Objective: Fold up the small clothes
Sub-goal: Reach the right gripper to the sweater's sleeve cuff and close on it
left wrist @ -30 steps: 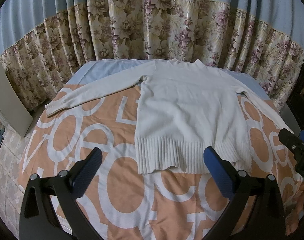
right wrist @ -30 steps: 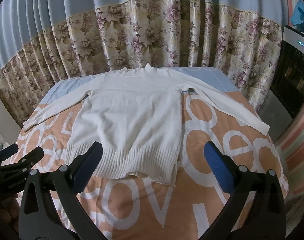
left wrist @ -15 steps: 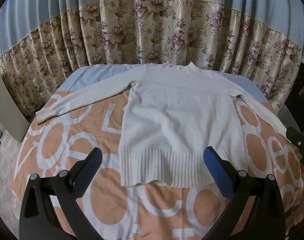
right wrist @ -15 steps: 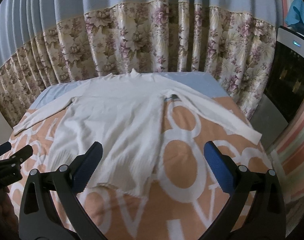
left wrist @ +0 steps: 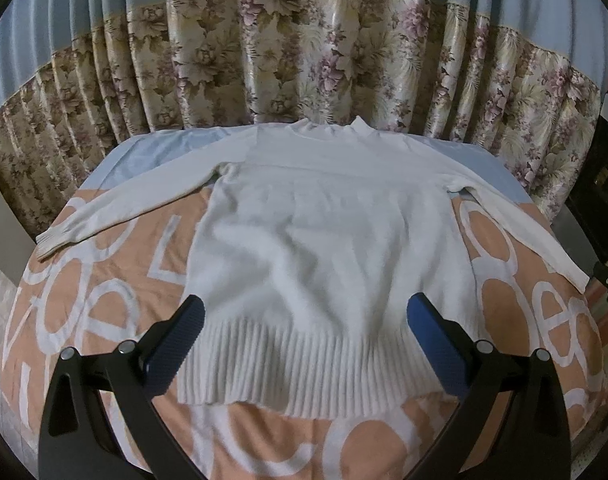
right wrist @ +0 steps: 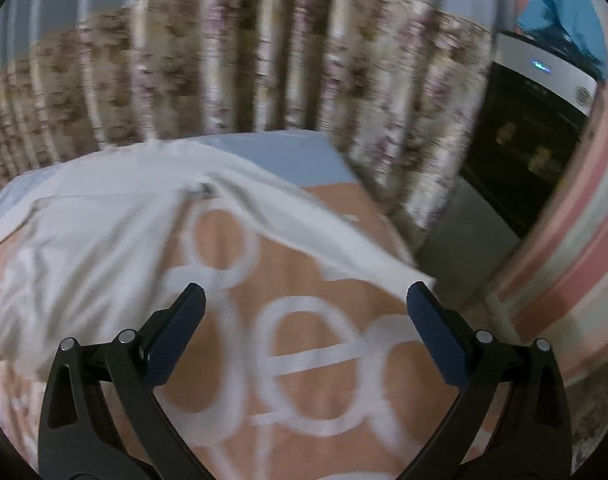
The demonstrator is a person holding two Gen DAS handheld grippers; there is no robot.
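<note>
Left gripper (left wrist: 304, 316) hovering released, jaws gaping wide above the ribbed hem of the white sweater (left wrist: 323, 248). Lying flat, front up, on the orange-and-white bedspread (left wrist: 104, 280), collar toward 12 o'clock by the floral curtain (left wrist: 304, 52), sleeves reaching out toward 9 and 3 o'clock. Right gripper (right wrist: 304, 316) likewise hanging released and grasping nothing, over bare bedspread, with the blurred sleeve (right wrist: 327, 236) crossing at 12 to 2 o'clock. Dark appliance (right wrist: 527, 132) showing at 2 o'clock.
</note>
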